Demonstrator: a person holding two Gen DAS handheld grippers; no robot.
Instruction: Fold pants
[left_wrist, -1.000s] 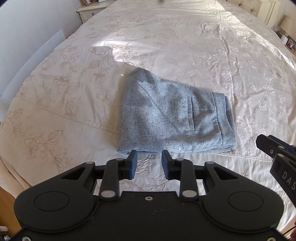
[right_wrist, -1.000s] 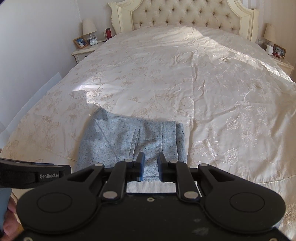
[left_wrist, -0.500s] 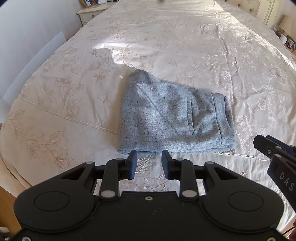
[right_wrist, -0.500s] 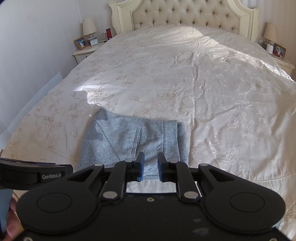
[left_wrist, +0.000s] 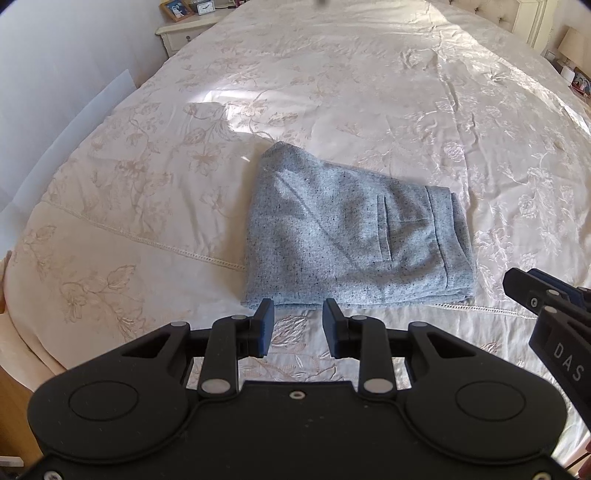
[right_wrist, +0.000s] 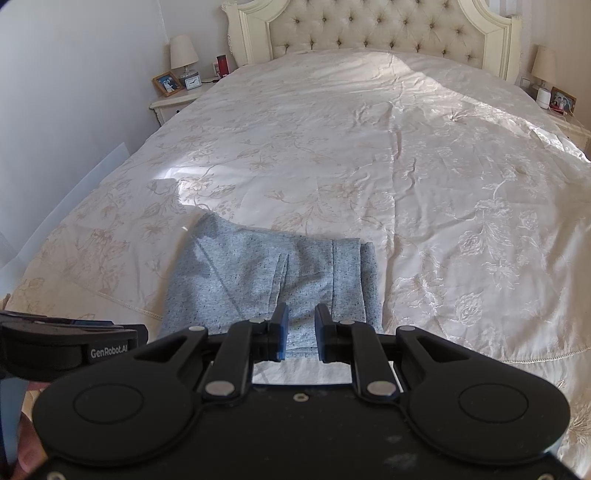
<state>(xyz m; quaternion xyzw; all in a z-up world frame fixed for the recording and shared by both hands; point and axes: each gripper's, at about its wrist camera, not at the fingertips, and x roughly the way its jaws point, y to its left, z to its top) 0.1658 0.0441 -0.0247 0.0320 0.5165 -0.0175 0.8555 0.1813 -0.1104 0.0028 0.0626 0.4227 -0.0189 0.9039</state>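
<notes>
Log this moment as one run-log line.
pants: folded, flat on bed | left gripper: open, empty | right gripper: open, empty | neither touches pants

We see a bed (right_wrist: 369, 155) under a cream embroidered bedspread (left_wrist: 369, 92), tufted headboard (right_wrist: 376, 29) at the far end. Only one item lies on it: grey speckled pants (left_wrist: 347, 236), folded into a compact rectangle near the foot edge, flat on the spread.

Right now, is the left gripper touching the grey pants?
Apart. In the left wrist view the left gripper hangs with open, empty jaws just short of the folded pants, with bedspread showing between them.
</notes>
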